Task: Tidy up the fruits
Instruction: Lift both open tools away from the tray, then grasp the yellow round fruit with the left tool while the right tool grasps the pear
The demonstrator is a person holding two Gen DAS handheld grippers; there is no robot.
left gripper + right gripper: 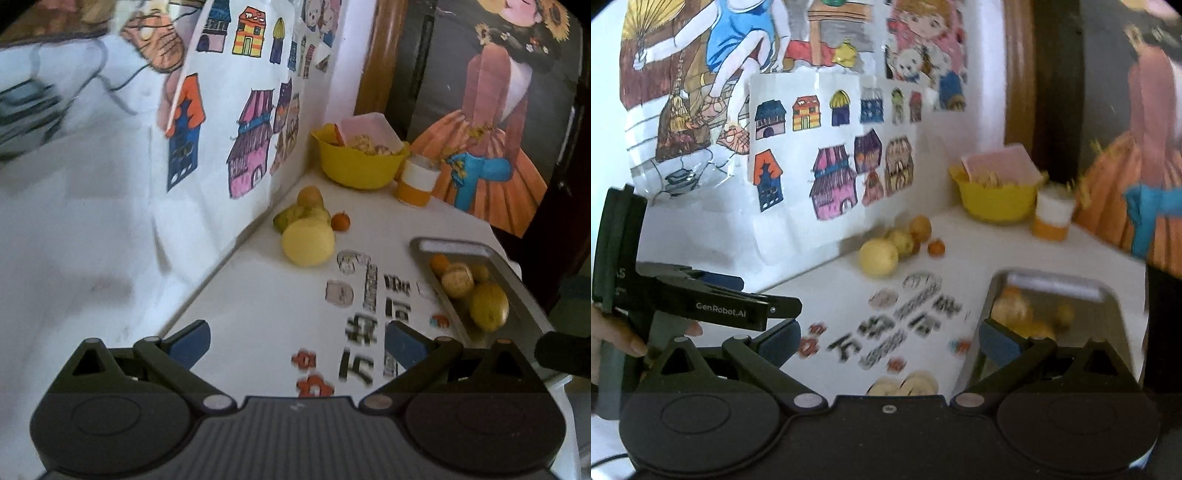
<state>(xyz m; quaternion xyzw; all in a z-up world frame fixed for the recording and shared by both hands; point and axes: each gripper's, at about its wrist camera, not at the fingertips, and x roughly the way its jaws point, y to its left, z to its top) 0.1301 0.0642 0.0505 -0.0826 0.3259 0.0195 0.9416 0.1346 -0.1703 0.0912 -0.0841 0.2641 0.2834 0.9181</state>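
Both my claws spread and empty above the white surface — fruit split between a loose pile and a metal tray.

Left wrist view: my left claw (297, 345) gapes wide, blue pads gripping nothing, over the surface (258, 295). A big yellow fruit (308, 242) lies by the wall with smaller fruits touching behind it and a small orange one (340, 221) just beside. The tray (513, 291) to the right holds several fruits; a yellow bowl (360, 162) and an orange-and-white cup (417, 181) stand farther back. Right wrist view: my right claw (888, 341) is equally wide open, its right finger at the tray's (1119, 314) near edge — the tray fruit is blurred. The loose pile (879, 257) sits ahead, the left claw's body (701, 299) at the left edge.
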